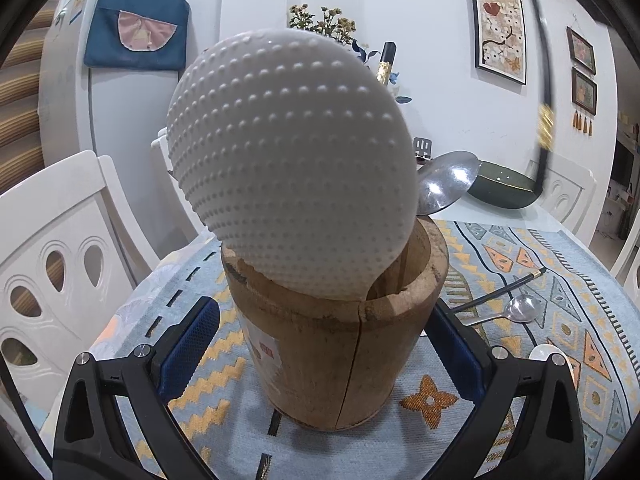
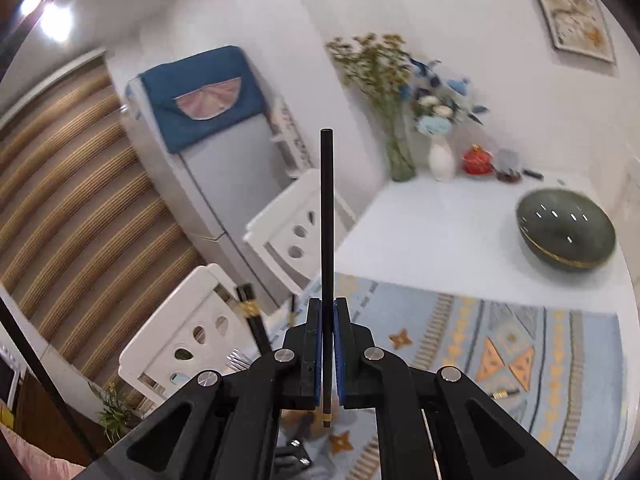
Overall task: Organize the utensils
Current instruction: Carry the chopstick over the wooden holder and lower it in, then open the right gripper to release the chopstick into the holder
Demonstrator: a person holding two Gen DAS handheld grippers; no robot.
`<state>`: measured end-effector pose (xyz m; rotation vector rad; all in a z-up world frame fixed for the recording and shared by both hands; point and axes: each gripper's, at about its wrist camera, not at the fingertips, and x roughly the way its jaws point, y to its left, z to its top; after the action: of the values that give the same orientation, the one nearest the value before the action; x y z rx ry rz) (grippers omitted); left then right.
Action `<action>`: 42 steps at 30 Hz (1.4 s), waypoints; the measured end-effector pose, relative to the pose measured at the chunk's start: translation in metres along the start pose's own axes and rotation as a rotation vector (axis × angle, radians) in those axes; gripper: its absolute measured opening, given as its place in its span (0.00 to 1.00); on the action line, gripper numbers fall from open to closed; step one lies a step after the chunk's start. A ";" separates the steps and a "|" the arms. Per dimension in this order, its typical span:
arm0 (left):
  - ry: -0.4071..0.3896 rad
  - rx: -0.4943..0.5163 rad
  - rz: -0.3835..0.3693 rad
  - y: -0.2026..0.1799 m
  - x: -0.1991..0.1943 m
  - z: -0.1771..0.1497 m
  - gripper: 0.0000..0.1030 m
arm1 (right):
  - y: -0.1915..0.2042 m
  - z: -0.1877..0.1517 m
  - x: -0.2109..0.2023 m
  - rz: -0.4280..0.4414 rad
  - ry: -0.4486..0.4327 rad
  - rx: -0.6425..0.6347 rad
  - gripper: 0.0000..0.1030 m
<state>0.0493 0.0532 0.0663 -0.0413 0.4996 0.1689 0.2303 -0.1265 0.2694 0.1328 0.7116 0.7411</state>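
Worktop point(image 1: 556, 216), white, carries a patterned runner point(image 1: 500, 256) on which the work is laid out; the cloth gives a soft, non-slip base for the holder.

Holder point(image 1: 340, 344): a wooden cup, upright on the runner, split down its front wall. It stands between the two fingers of the left gripper point(image 1: 320, 344), one blue pad on each side. The fingers look set against its walls, probably to keep the cup from tipping while utensils go in; true contact cannot be confirmed from this view.

Paddle point(image 1: 292, 160): white, dimpled head up, handle down in the holder, leaning toward the camera. Already sorted. A ladle point(image 1: 448, 184) bowl shows behind it, apparently also in the cup.

Bowl point(image 2: 566, 234), dark green, sits on bare worktop well apart from the holder; not part of the sort.

Right gripper point(image 2: 327, 320): fingers together, clamped on a black chopstick point(image 2: 327, 216). The stick runs straight out along the fingers, gold-banded end behind the pads. Holding it in line this way should let it be aimed end-first into the cup.

Still loose on the runner: a spoon point(image 1: 520, 308) and a second chopstick point(image 1: 500, 290), just beside each other, right of the holder.

Judgement: sort partly done; the held chopstick is next for the holder.
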 end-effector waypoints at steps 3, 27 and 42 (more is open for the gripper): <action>0.004 -0.006 -0.007 0.001 0.000 0.000 1.00 | 0.019 0.007 0.006 0.026 -0.015 -0.046 0.04; 0.021 -0.024 -0.034 0.005 0.004 -0.001 1.00 | 0.056 -0.016 0.082 0.139 0.147 -0.149 0.10; 0.024 -0.027 -0.035 0.004 0.004 -0.002 1.00 | 0.021 -0.006 0.060 0.155 0.065 0.015 0.23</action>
<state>0.0517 0.0573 0.0626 -0.0784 0.5201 0.1411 0.2451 -0.0725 0.2394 0.1796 0.7755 0.8911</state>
